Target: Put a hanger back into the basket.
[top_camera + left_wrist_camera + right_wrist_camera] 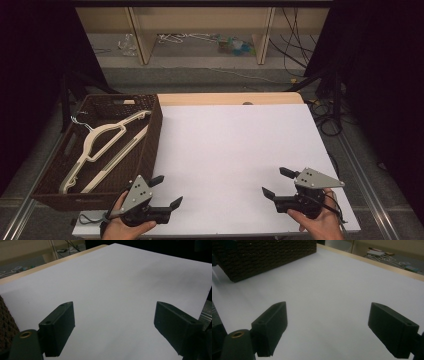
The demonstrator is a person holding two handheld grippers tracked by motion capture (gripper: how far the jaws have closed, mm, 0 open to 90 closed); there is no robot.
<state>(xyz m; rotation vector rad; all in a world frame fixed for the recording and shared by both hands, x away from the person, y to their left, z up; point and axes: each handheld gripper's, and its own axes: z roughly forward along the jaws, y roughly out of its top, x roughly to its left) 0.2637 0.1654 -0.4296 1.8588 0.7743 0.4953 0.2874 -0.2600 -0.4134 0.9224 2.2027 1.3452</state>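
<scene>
A dark brown woven basket (149, 137) stands at the left of the white table (235, 145). Two cream clothes hangers (102, 137) lie inside it. My left gripper (167, 192) is held near the table's front left corner, just right of the basket, jaws wide open with nothing between them. My right gripper (275, 182) is at the front right, also open and empty, pointing left toward the basket (267, 257). In the left gripper view my left gripper (115, 322) hovers over bare white table (112, 285). My right gripper (328, 325) likewise has bare table between its jaws.
A wooden strip (230, 98) borders the table's far edge. Beyond it, on the floor, stand wooden shelf legs (142, 40), loose hangers and cables (300, 55). Black stands flank the table on both sides.
</scene>
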